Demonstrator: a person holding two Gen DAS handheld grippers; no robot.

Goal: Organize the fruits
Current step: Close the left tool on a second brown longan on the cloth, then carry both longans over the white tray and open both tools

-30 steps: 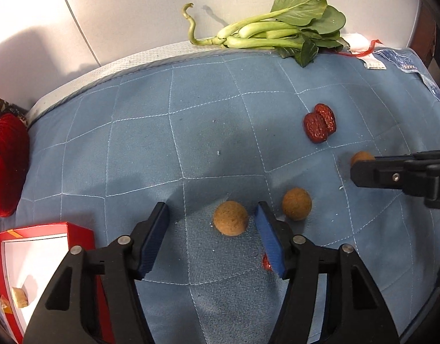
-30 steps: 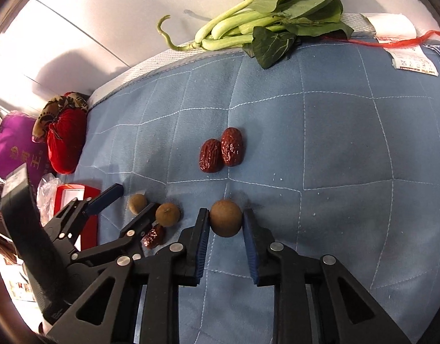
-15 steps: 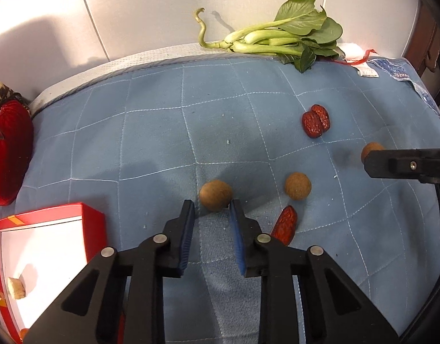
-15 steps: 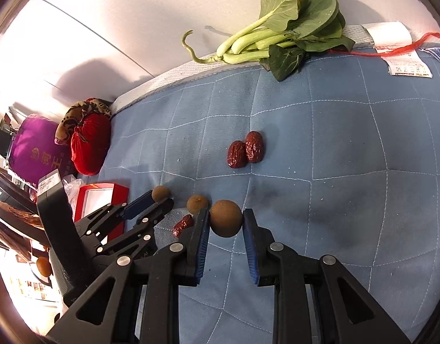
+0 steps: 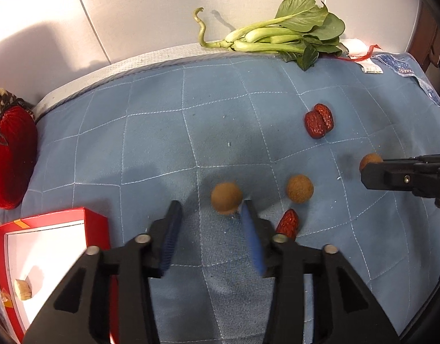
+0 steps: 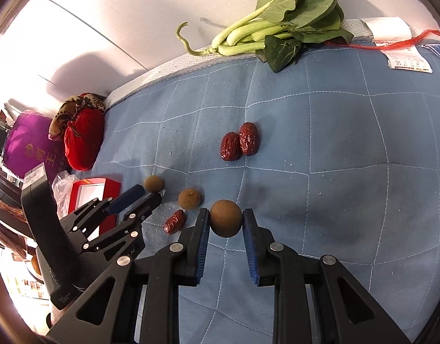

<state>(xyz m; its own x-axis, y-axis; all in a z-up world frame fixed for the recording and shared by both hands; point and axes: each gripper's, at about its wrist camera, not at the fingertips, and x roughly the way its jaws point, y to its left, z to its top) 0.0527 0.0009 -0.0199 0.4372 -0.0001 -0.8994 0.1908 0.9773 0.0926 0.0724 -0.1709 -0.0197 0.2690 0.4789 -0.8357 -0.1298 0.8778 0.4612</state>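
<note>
In your left wrist view, your left claw (image 5: pixel 210 233) has just been opening and now stands moderately wide, holding nothing; the brown round fruit (image 5: pixel 226 197) lies on the blue quilted mat (image 5: pixel 151 143) just past the tips, touching the right-hand blue pad (image 5: pixel 253 243) rather than sitting between the two. A second round fruit (image 5: pixel 299 188) and a single red date (image 5: pixel 288 225) lie close beside that pad, and a pair of dates (image 5: pixel 319 124) rests farther toward the mat's far right corner. The red box (image 5: pixel 96 223) sits at the near left edge. Close from here and the pad will likely shove the fruit away, or catch the date. In your right wrist view, your right claw (image 6: pixel 225 225) is narrow, clamped on a third round fruit (image 6: pixel 225 221) right at the pad tips. So shallow a hold could let it squirt out if you tilt or jolt. Your left claw (image 6: pixel 142 196) works close by, so crossing paths risks a knock.
</note>
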